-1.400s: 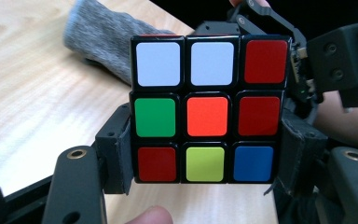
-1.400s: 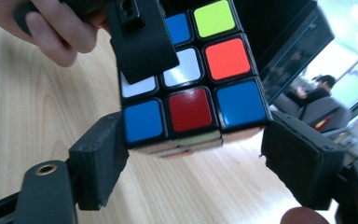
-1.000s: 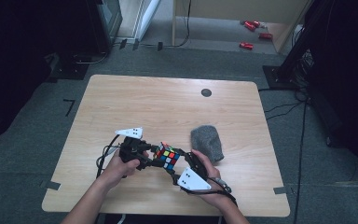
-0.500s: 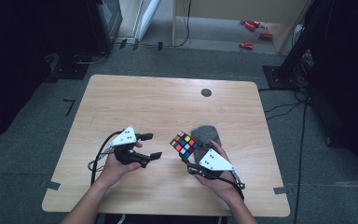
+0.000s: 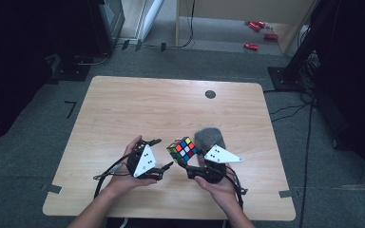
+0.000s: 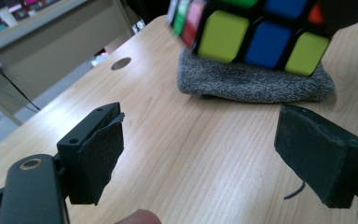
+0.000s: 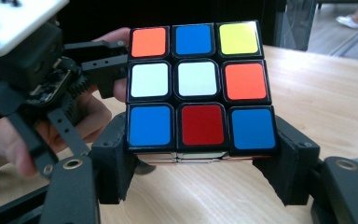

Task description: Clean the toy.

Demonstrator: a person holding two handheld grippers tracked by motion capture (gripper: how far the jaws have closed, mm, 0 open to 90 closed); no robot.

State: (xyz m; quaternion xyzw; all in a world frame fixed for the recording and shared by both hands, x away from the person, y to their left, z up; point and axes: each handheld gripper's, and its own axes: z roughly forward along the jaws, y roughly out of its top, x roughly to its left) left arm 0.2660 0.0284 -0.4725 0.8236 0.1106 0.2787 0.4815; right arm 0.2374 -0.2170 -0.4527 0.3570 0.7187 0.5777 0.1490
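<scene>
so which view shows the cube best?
Right gripper view: the cube is sharp, one whole face showing, clamped between the jaws. The left gripper view crops and blurs it at the top edge above the grey cloth. In the high view it's small.

Left gripper: fingers spread apart, having just been opening, nothing between them; held low over the bench, pointing toward the right gripper. Left hand wraps its body from below. Right gripper: fingers clamped on both sides of a cube, raised clear of the bench. Forearms enter from the near edge.
</scene>
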